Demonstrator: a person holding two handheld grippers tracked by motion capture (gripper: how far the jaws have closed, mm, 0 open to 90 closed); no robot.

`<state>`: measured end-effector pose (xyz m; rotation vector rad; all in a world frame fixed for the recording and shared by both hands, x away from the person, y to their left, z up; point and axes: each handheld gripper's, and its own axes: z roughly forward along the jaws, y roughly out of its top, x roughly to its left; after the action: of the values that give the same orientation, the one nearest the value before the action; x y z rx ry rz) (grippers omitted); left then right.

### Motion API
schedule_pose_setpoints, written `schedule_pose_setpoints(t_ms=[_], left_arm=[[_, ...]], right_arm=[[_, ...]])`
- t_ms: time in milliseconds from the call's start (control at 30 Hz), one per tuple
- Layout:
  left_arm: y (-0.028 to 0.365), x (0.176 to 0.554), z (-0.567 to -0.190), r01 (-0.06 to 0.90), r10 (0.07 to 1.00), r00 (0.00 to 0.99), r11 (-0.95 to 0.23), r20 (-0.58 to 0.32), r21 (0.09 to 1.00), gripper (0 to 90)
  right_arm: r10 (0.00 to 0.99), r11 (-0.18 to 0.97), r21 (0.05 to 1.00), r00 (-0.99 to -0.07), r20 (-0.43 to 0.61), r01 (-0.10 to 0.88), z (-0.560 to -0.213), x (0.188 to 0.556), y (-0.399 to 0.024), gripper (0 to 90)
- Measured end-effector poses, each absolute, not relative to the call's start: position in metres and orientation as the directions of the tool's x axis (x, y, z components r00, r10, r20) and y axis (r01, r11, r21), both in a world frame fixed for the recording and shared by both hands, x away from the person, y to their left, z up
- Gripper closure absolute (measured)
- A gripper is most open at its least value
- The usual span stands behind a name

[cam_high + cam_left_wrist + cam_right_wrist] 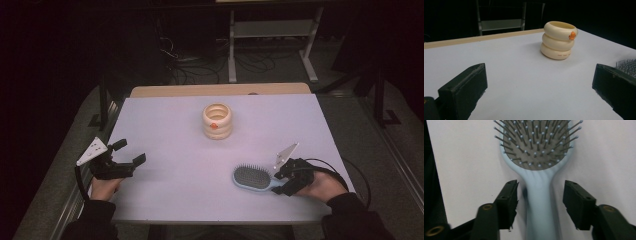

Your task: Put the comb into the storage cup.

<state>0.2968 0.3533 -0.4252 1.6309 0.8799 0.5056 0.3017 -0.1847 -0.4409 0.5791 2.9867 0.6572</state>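
While straddling the pale blue hairbrush (537,157) lying bristles-up on the bench (170,125), right gripper (540,197) apart, not yet pinching the handle, needing centring before squeezing evenly, low down.

A white table (170,185) with a wooden far edge stood in a dark room, cables (200,67) and a metal frame (272,30) on the grey floor (350,115) beyond.

Dark lab: floor cables (200,65) (tangled), metal rack (272,30).
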Motion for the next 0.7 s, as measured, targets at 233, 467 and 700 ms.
schedule_pose_setpoints(t_ms=[233, 467, 700], left_arm=[[0.3532, 0.2968, -0.4252, 0.275, 0.769, 0.626, -0.061, -0.13, 0.96, 0.0], [0.3531, 0.2967, -0.4252, 0.275, 0.769, 0.626, -0.062, -0.129, 0.96, 0.0], [0.3532, 0.2966, -0.425, 0.275, 0.769, 0.626, -0.062, -0.129, 0.96, 0.0]], right_arm=[[0.338, 0.852, 0.413, -0.94, 0.036, 0.322, -0.4415, 0.3, -0.1825, 58.6], [0.328, 0.857, 0.413, -0.944, 0.026, 0.309, -0.4412, 0.2988, -0.183, 66.4], [0.333, 0.856, 0.413, -0.943, 0.021, 0.311, -0.441, 0.2985, -0.1828, 68.3]])
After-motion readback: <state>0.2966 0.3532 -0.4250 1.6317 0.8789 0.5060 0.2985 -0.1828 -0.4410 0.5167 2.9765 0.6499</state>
